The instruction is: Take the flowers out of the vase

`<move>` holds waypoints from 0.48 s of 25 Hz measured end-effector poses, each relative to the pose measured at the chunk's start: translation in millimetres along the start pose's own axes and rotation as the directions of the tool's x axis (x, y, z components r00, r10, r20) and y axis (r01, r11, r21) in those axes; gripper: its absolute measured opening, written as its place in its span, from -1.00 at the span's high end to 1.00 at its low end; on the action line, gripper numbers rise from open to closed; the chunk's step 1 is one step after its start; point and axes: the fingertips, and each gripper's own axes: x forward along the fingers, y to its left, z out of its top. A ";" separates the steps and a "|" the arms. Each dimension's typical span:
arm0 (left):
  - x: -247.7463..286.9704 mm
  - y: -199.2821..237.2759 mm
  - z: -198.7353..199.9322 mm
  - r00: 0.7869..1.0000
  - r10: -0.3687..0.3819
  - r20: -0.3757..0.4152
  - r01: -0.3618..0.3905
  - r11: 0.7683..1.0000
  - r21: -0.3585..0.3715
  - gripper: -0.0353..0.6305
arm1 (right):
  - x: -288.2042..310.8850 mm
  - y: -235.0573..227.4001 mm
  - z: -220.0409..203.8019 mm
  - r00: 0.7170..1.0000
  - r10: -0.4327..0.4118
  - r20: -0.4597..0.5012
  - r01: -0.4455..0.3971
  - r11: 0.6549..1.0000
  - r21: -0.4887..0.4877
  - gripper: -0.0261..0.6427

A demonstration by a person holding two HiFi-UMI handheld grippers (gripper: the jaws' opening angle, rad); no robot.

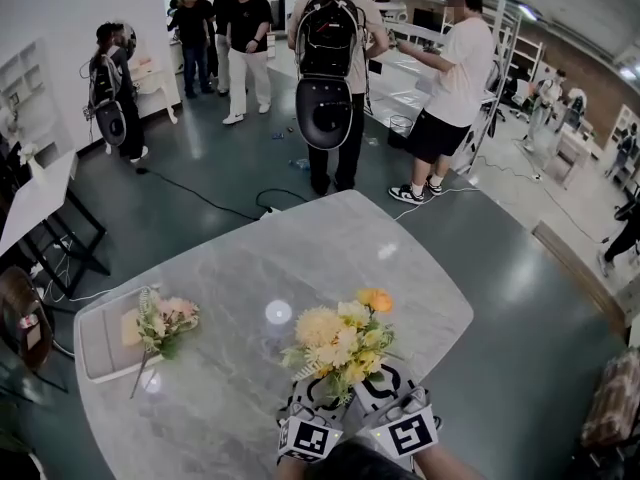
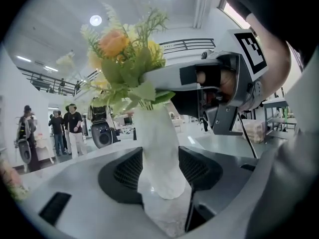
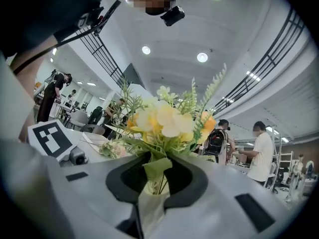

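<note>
On the grey marbled bench [image 1: 300,258], near its lower edge in the head view, a bouquet of yellow and orange flowers [image 1: 342,336] is seen in a white vase [image 2: 158,153]. Both tools are brought together at it from the bottom of the frame.

In the left gripper view the vase is held upright between the jaws of the left tool [image 2: 160,169]. The dark ribbed pads [image 2: 128,171] are set against its two sides low on the body, so the jaws are kept wide apart by the vase itself. The marbled surface is seen just under its base.

In the right gripper view the right tool [image 3: 157,178] is pinched on the green stems just above the vase mouth, with a leaf caught between the jaws. The blooms are spread above it. The stems are still in the vase.

At the left of the bench a pink bouquet [image 1: 165,320] is laid partly on a pale tray [image 1: 100,353], well apart from the vase.

On the floor beyond, at the top of the head view, a person with a backpack [image 1: 330,68], a person in a white shirt [image 1: 455,88] and others are standing.
</note>
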 end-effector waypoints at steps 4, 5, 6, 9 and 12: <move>-2.9 -2.6 0.8 1.000 -0.005 0.003 0.005 1.000 -0.017 0.19 | -4.2 -6.4 7.7 1.000 -0.014 0.017 0.013 0.998 0.054 0.68; -4.3 -2.7 0.4 1.000 -0.004 0.005 0.004 1.000 -0.027 0.19 | -4.8 -8.1 11.2 0.999 -0.017 0.030 0.015 0.998 0.066 0.68; -5.7 -2.6 -0.1 1.000 -0.002 0.006 0.003 0.999 -0.041 0.19 | -5.4 -9.8 15.1 0.999 -0.020 0.047 0.016 0.997 0.076 0.68; -10.0 0.6 0.6 1.000 0.009 0.016 -0.008 0.996 -0.092 0.19 | -7.4 -14.9 22.3 0.997 -0.024 0.075 0.016 0.995 0.099 0.68; -14.0 3.2 2.0 0.999 0.016 0.032 -0.011 0.991 -0.134 0.19 | -9.6 -18.0 25.1 0.997 -0.025 0.078 0.015 0.993 0.120 0.68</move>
